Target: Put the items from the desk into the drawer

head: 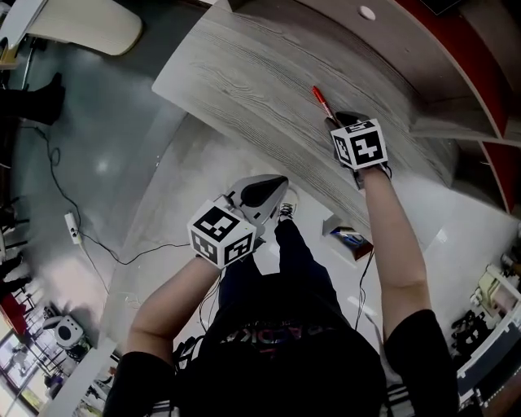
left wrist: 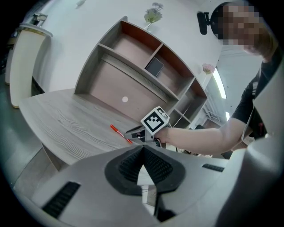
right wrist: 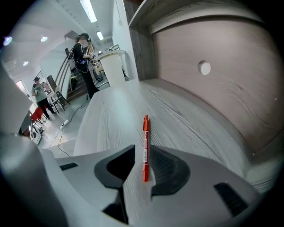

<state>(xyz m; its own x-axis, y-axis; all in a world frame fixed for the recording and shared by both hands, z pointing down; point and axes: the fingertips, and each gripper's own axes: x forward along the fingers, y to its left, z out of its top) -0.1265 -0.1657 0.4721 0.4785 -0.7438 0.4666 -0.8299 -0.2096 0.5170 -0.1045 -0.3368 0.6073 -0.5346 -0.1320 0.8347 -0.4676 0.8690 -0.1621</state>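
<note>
Your right gripper [right wrist: 143, 153] has fingers wide around the slim red pen [right wrist: 145, 142] on the grey wood-grain table [right wrist: 106, 115]; left gripper [left wrist: 143, 150] fingers pinched together.

Looked down on a pale grey, wood-grain laminate desk [head: 244, 89] with a curved front edge and a raised back panel [head: 326, 45] in the same finish. Showed a small white round cap [head: 367, 12] set in that panel. Carried a slim red marker pen [head: 321, 99], flat on the grain, near the panel. Wore a white label band on its barrel.
</note>
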